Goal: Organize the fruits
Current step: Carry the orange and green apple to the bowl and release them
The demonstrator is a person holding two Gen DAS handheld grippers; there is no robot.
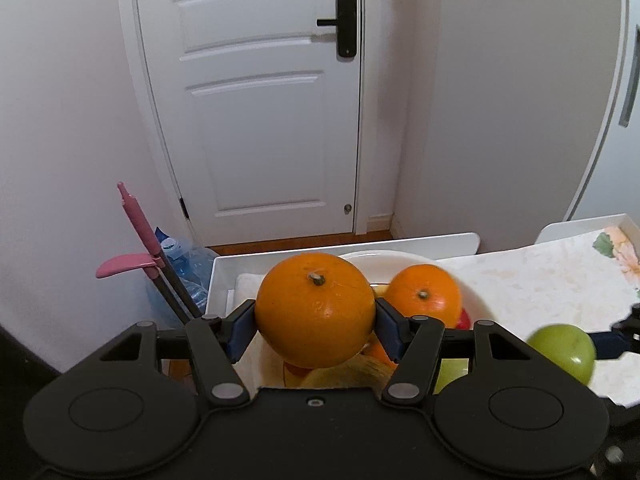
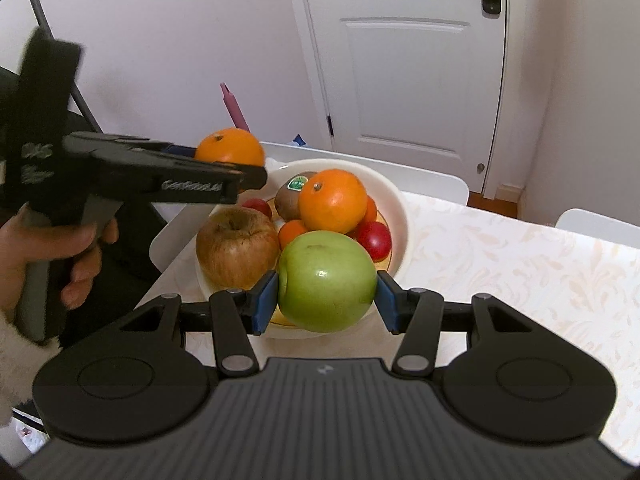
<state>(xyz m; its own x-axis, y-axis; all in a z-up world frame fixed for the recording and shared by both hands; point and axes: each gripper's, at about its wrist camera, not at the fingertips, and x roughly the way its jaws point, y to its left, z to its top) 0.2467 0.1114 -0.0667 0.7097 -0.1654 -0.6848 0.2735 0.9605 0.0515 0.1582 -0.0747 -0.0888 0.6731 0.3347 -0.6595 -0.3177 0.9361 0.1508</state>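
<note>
Two grippers, orange [image 1: 315, 309] clamped left, apple [image 2: 327, 281] right

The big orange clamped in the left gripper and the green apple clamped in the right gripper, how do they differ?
The round orange has dimpled, matte peel; the smooth green apple is glossy. The orange shows a dry stem nub on top; the apple's stem dimple shows only as a shallow dent. The orange hangs past the white bowl's far-left rim, the apple over its near edge. Both are gripped between blue pads.
</note>
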